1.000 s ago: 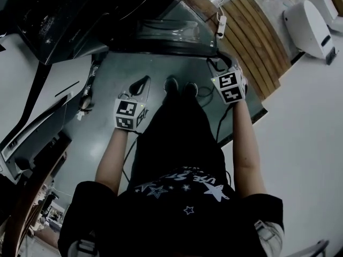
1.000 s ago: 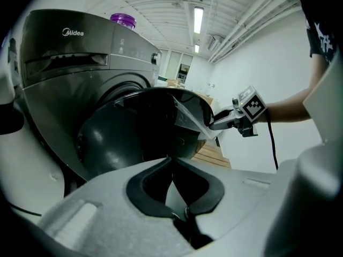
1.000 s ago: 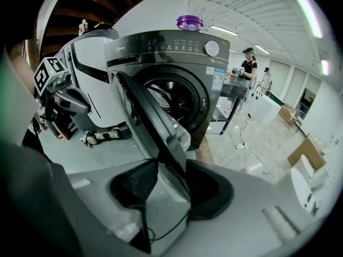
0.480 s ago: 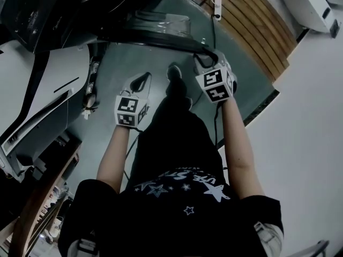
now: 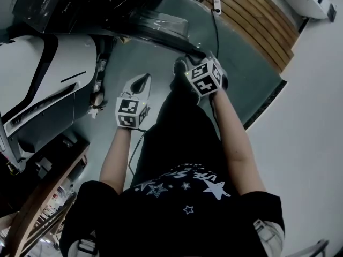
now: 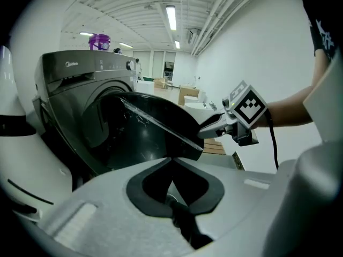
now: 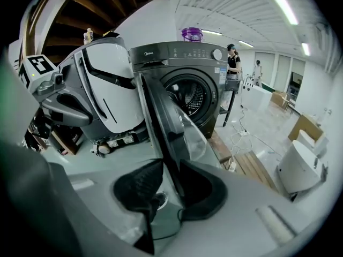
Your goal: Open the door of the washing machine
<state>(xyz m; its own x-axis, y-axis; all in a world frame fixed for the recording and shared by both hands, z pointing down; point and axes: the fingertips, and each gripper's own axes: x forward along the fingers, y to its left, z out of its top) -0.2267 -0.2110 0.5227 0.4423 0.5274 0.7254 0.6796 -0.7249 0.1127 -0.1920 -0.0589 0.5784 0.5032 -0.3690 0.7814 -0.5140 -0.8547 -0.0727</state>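
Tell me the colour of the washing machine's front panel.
Dark grey; the washing machine shows best in the right gripper view.

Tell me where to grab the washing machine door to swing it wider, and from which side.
Take the washing machine door by its free outer rim, edge-on from the room side, straddling both faces: it stands swung out with the thin rim facing you, while the glass bowl bulges and offers no hold. The right tongs have just been closing with that rim between them.

Dark grey washing machine door (image 7: 161, 123), purple container (image 7: 192, 34)
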